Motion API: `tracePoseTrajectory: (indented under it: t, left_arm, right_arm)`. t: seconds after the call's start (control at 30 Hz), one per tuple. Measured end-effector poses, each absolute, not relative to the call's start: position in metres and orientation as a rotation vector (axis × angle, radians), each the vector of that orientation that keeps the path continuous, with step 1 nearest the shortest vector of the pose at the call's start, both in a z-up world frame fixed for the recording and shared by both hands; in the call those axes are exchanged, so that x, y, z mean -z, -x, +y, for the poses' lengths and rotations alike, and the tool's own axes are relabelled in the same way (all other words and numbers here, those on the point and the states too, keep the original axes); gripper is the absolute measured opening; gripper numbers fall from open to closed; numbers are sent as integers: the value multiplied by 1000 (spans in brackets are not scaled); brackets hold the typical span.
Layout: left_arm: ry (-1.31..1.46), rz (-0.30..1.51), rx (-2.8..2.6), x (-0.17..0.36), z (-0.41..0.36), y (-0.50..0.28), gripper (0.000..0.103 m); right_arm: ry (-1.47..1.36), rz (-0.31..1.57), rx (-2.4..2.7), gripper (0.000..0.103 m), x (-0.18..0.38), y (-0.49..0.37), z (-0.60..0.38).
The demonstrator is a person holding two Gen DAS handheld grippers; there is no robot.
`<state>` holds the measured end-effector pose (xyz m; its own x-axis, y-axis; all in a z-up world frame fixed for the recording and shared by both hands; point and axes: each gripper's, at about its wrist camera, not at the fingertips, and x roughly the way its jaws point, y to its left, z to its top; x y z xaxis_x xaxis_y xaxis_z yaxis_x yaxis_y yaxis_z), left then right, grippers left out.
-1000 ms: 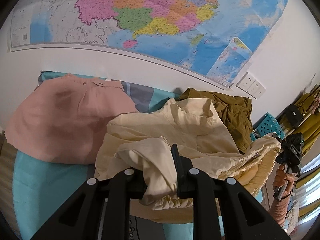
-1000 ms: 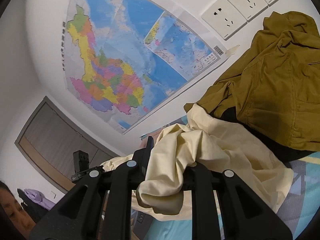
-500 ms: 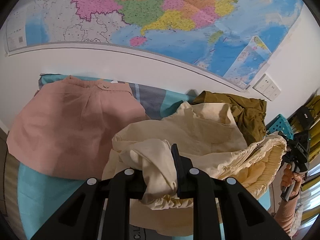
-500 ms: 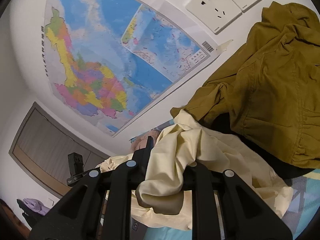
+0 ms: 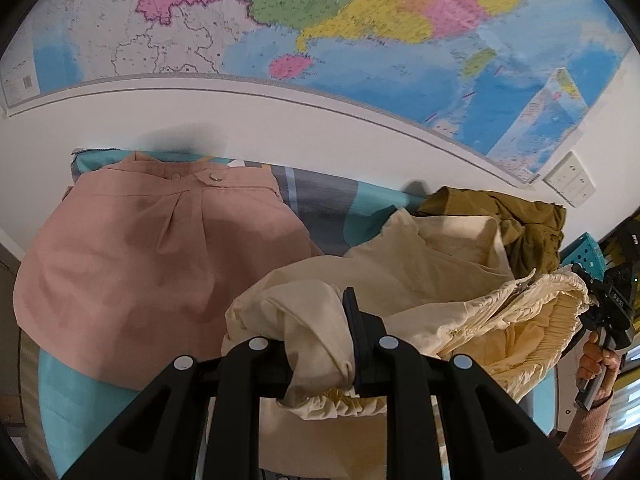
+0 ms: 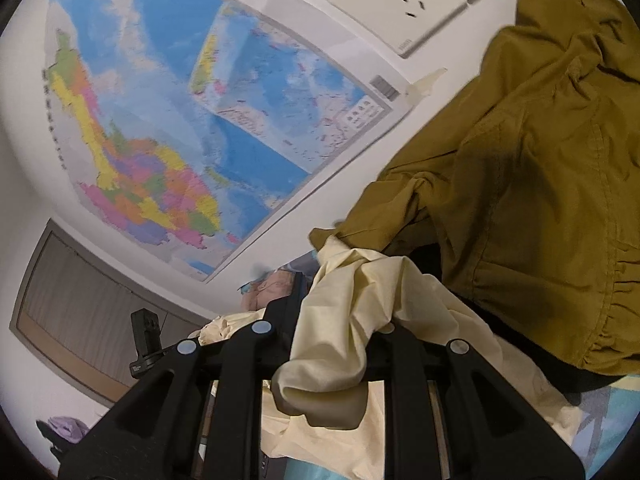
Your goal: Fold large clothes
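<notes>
A cream garment [image 5: 432,280] with an elastic gathered edge hangs bunched between both grippers above the bed. My left gripper [image 5: 320,344] is shut on a fold of it. My right gripper [image 6: 332,344] is shut on another fold of the same cream garment [image 6: 360,300]; it also shows at the right edge of the left wrist view [image 5: 608,308], held by a hand. A pink skirt [image 5: 152,256] lies flat on the bed at the left. An olive garment [image 6: 528,200] lies crumpled by the wall at the right, and also shows in the left wrist view [image 5: 520,220].
The bed has a teal and grey sheet [image 5: 320,208] and stands against a white wall with a large map [image 5: 320,32] and sockets [image 6: 400,4]. A teal basket [image 5: 584,252] stands at the far right. A dark window frame [image 6: 80,304] shows at the left.
Both grippers have moved up and toward the wall with the cream garment held between them. The pink skirt and olive garment now look closer and larger.
</notes>
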<state>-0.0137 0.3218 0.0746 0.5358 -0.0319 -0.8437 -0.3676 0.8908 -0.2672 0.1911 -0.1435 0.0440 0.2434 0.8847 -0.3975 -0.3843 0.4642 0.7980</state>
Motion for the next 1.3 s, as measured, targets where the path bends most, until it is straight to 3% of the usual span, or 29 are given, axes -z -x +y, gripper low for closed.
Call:
tracePoseTrajectory:
  t: [0.4, 0.57, 0.67, 0.7, 0.77, 1.0, 1.2, 1.3]
  left_arm:
    - [475, 1058, -253, -42, 341, -28, 19]
    - [500, 1083, -269, -27, 350, -40, 19]
    - [516, 1096, -277, -19, 354, -45, 19]
    - [524, 1101, -277, -17, 356, -47, 19]
    - [535, 1105, -280, -13, 359, -50, 19]
    - [557, 1119, -275, -1, 365, -55, 21]
    - [574, 1121, -275, 2, 371, -55, 22]
    - [586, 1114, -272, 0, 375, -51, 22]
  right_arm:
    - [-625, 1025, -883, 19, -18, -224, -126]
    - [-606, 1013, -870, 27, -18, -225, -120]
    - [-569, 986, -882, 52, -26, -216, -118]
    - [-555, 958, -889, 67, -33, -210, -119]
    - [-523, 915, -897, 73, -44, -198, -121]
    - [-279, 774, -951, 74, -73, -130, -112]
    - [-22, 676, -889, 69, -61, -87, -76]
    - [-58, 593, -823, 71, -67, -80, -83]
